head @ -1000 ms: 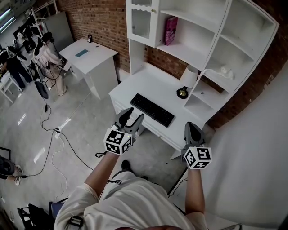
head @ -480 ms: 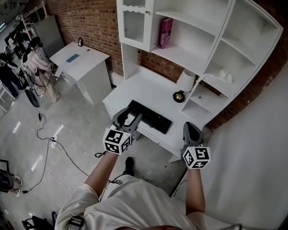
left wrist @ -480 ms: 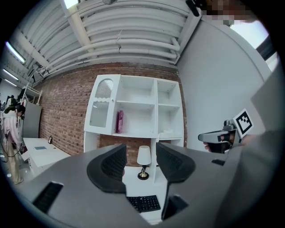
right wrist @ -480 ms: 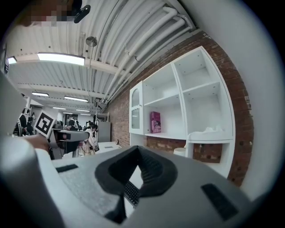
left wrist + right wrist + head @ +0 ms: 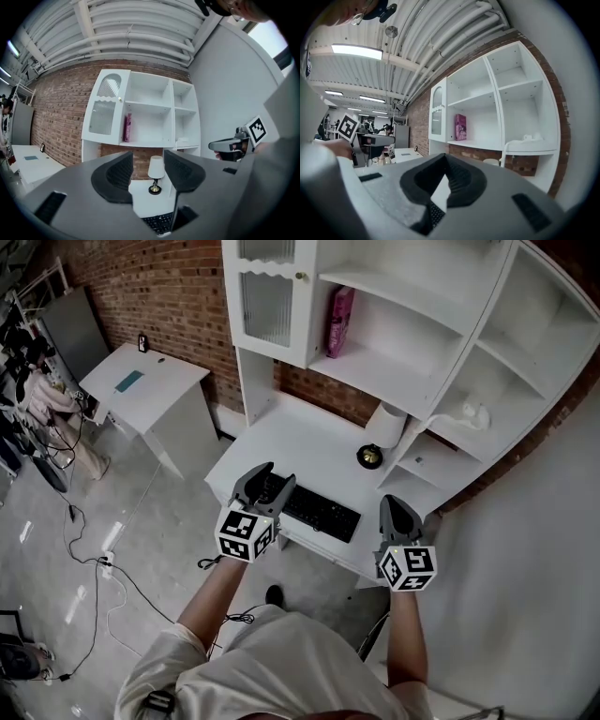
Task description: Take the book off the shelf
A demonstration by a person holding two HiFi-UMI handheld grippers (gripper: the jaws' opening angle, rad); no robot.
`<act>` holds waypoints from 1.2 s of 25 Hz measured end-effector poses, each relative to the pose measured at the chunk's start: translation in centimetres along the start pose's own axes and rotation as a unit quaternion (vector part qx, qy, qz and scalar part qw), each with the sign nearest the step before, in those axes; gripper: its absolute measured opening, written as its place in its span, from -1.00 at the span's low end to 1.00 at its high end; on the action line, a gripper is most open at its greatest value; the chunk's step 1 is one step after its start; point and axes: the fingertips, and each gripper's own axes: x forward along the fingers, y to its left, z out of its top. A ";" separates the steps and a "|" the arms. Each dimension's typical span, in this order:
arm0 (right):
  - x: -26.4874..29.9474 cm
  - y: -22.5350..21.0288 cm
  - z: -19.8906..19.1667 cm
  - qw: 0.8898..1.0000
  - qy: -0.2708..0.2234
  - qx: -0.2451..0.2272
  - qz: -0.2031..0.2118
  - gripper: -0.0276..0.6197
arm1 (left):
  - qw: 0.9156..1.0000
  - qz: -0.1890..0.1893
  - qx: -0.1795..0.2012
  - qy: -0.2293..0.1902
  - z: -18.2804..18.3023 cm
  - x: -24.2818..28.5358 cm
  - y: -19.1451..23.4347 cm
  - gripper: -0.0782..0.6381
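The pink book [image 5: 338,322] stands upright at the top centre of the head view, at the left end of a compartment in the white shelf unit [image 5: 403,381]. Both grippers sit at mid-frame, well apart from it, over the front edge of the desk [image 5: 272,432] by the keyboard [image 5: 319,509]. The left gripper [image 5: 274,476] has its jaws spread and empty. The right gripper [image 5: 394,502] has its jaws closed together, holding nothing.

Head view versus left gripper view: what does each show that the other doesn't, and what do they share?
Only the head view: floor cables and the person's shirt. Only the left gripper view: ceiling pipes. Both: the pink book upright on the shelf, the lamp, the keyboard, the right gripper, and the left gripper with jaws apart and empty.
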 end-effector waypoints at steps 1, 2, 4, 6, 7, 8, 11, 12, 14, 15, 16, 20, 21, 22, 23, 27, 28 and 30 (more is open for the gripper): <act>0.8 0.1 0.1 1.000 0.000 0.000 -0.004 -0.91 | 1.000 -0.004 0.001 0.000 0.1 0.6 0.7 -0.23; 1.5 0.1 0.2 1.000 0.000 -0.001 -0.008 -0.91 | 1.000 -0.008 0.002 0.001 0.1 1.1 1.4 -0.23; 2.8 0.3 0.3 1.000 0.001 -0.002 -0.015 -0.91 | 1.000 -0.018 0.005 0.003 0.0 2.0 2.6 -0.23; 4.1 0.6 0.3 1.000 0.003 -0.002 -0.021 -0.91 | 1.000 -0.026 0.007 0.007 -0.2 2.8 3.7 -0.23; 4.7 0.7 0.3 1.000 0.004 -0.002 -0.023 -0.91 | 1.000 -0.030 0.006 0.008 -0.3 3.2 4.3 -0.23; 5.3 0.8 0.4 1.000 0.006 -0.003 -0.026 -0.91 | 0.999 -0.033 0.004 0.009 -0.4 3.6 4.7 -0.23; 6.9 1.0 0.5 0.999 0.008 -0.001 -0.032 -0.91 | 0.999 -0.042 0.003 0.012 -0.4 4.5 6.0 -0.23; 7.3 1.0 0.6 0.999 0.008 0.000 -0.033 -0.91 | 0.999 -0.044 0.003 0.013 -0.4 4.7 6.4 -0.23; 8.2 1.2 0.6 0.999 0.011 0.001 -0.034 -0.91 | 0.999 -0.045 0.002 0.016 -0.5 5.1 7.3 -0.23; 8.6 1.3 0.6 0.999 0.013 0.002 -0.034 -0.91 | 0.999 -0.044 0.001 0.016 -0.6 5.2 7.6 -0.23; 8.9 1.3 0.6 0.999 0.015 0.002 -0.034 -0.91 | 0.999 -0.044 -0.001 0.017 -0.7 5.4 7.9 -0.23; 10.4 1.2 0.6 0.999 0.022 0.000 -0.029 -0.91 | 0.999 -0.039 -0.008 0.021 -0.9 6.2 8.8 -0.23; 10.7 1.1 0.6 0.999 0.022 -0.001 -0.027 -0.91 | 0.999 -0.037 -0.009 0.022 -1.0 6.3 8.9 -0.23; 11.1 1.0 0.7 0.999 0.023 -0.001 -0.024 -0.91 | 0.999 -0.035 -0.010 0.023 -1.0 6.5 9.0 -0.23; 11.4 0.8 0.8 1.000 0.023 -0.001 -0.021 -0.91 | 0.999 -0.032 -0.011 0.024 -1.0 6.7 9.1 -0.23; 12.8 -0.4 1.3 1.000 0.020 -0.005 -0.005 -0.91 | 1.000 -0.016 -0.010 0.022 -0.8 7.8 9.1 -0.23; 13.2 -0.7 1.4 1.000 0.019 -0.006 0.000 -0.91 | 1.000 -0.011 -0.010 0.021 -0.7 8.1 9.0 -0.23; 14.0 -1.4 1.4 1.000 0.019 -0.010 0.012 -0.91 | 1.000 0.001 -0.012 0.019 -0.7 8.6 8.8 -0.23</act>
